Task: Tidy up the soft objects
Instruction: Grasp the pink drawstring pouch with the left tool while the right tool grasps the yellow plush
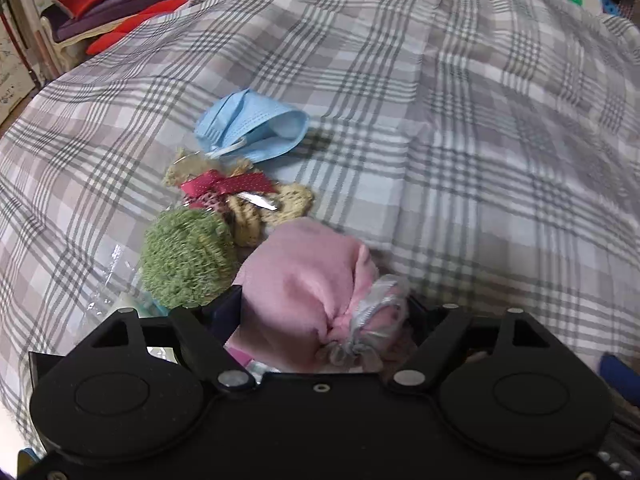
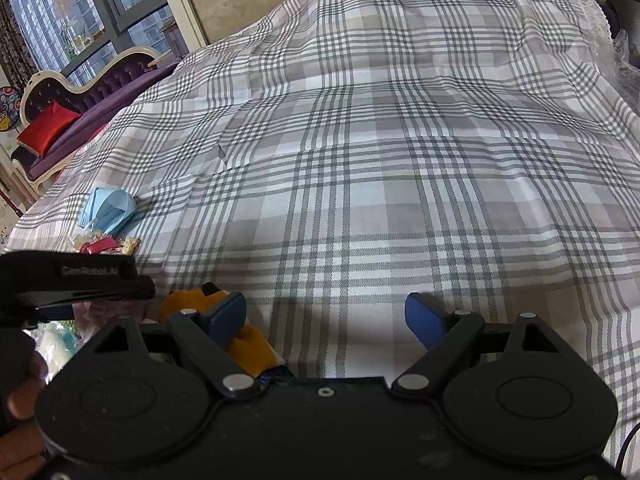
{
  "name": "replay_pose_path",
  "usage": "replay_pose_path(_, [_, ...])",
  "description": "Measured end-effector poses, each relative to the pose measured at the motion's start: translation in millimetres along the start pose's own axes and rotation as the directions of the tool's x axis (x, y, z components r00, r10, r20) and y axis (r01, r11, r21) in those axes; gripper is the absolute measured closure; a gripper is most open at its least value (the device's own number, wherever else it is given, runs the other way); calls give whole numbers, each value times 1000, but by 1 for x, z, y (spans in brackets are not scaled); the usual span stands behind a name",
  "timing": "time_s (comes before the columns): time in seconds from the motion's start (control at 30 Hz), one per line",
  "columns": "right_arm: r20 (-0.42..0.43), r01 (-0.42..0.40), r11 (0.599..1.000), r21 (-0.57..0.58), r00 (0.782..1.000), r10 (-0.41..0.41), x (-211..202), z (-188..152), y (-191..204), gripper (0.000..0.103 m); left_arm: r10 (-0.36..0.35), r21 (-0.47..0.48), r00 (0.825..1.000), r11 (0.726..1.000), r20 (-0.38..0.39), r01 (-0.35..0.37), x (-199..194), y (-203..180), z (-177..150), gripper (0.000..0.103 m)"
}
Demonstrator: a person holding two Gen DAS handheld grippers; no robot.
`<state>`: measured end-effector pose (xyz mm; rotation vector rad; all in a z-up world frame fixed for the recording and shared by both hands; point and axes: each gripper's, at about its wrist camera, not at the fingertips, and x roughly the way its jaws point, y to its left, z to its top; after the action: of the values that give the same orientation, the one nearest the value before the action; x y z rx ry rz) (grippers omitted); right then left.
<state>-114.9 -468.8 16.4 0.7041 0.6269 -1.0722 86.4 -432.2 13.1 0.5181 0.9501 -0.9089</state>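
Nearest the left wrist camera, the left tongs are clenched around a pink fleece bundle, a rounded soft roll gathered at its near end and tied with a grey ribbon. At 10 o'clock from the bundle and touching it sits a green fuzzy ball. Just beyond that lies a tan knitted plush with a dark red ribbon bow, and at 12 o'clock from the plush rests a crumpled blue face mask, its white ear loop touching the plush. All lie on a bed covered by a grey plaid sheet.

From the right wrist view, the right tongs stand released above the sheet, grasping nothing. A yellow soft item lies beside and under the left blue finger. At 9 o'clock the mask and plush appear again.
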Motion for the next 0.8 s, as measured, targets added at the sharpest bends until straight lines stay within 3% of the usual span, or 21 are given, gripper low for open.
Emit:
replay_pose_path(0.17, [1,-1,1000,1,1000,1,0,1,-1,17,-82,40,997,996,13,81,-4,-12,3,21])
replay_pose_path(0.23, [-2,-2,1000,7,1000,2,0,1,-2,17,-72,42,997,997,25,71,-5,-12,3,9])
replay_pose_path(0.3, [-2,-5,1000,10,1000,5,0,1,-3,17,-49,37,998,998,36,47,-5,-9,3,4])
replay_pose_path(0.5, [-3,-15,1000,12,1000,15,-1,0,-3,17,-83,-2,996,997,-42,83,9,0,1,3])
replay_pose_path(0.7, [-2,-16,1000,16,1000,16,-2,0,-3,17,-22,85,998,996,-61,27,21,-18,-7,4])
replay_pose_path(0.8, [1,-13,1000,14,1000,13,-2,0,-3,17,-53,74,997,996,-64,57,21,-15,-4,5])
